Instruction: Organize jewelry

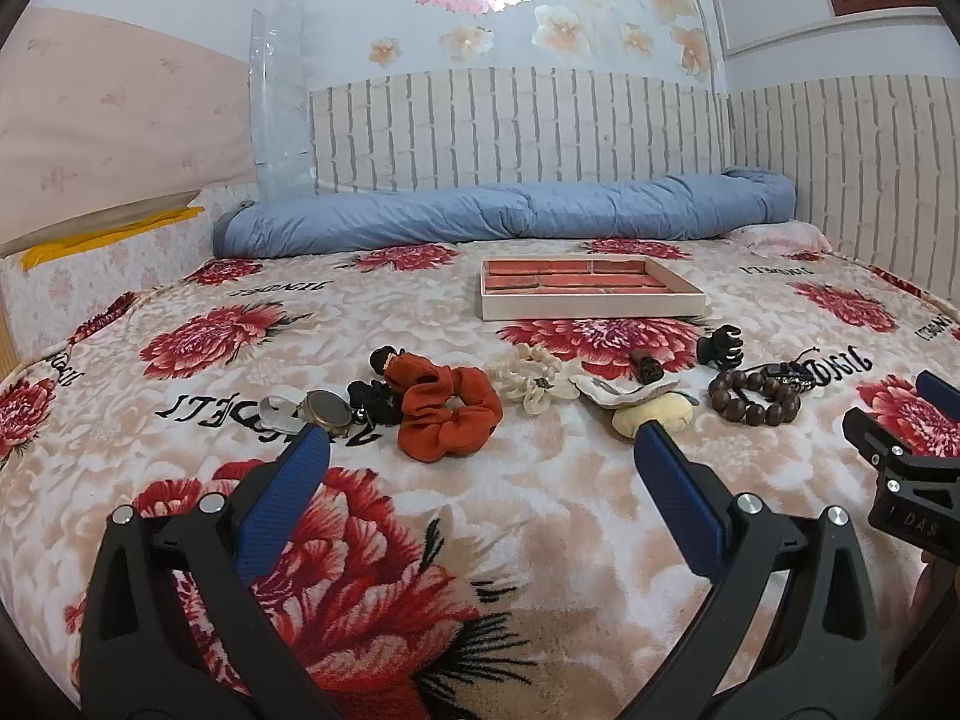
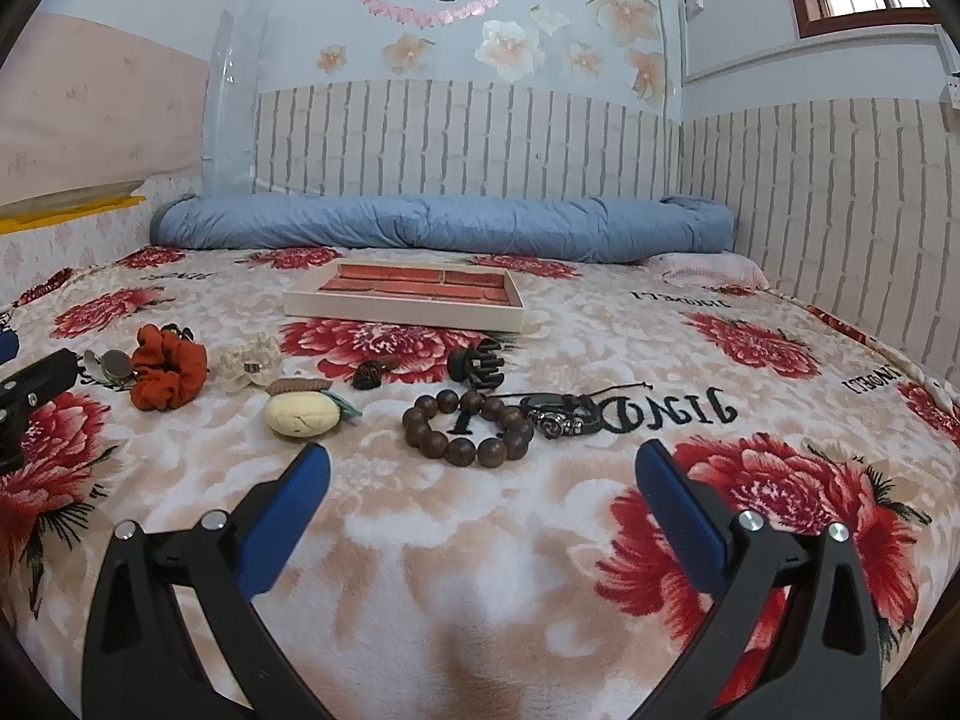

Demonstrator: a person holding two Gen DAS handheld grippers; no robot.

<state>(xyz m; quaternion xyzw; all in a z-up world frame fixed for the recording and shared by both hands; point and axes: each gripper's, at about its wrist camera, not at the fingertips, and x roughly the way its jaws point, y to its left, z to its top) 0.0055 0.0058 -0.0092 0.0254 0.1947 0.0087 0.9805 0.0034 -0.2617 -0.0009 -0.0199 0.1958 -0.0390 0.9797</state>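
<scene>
We found nothing sorted: tray at 12 o'clock sat empty; bead bracelet, scrunchie, hair clip loose on bed. Left claw and right claw both gaped wide, held nothing.

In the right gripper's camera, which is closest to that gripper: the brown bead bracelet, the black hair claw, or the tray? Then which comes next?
1. Wooden bead bracelet: just ahead of the open right gripper, between its fingers.
2. Black hair claw: behind the bracelet, on a red flower of the blanket.
3. Tray: farthest back, slightly left, near the blue rolled quilt.
</scene>
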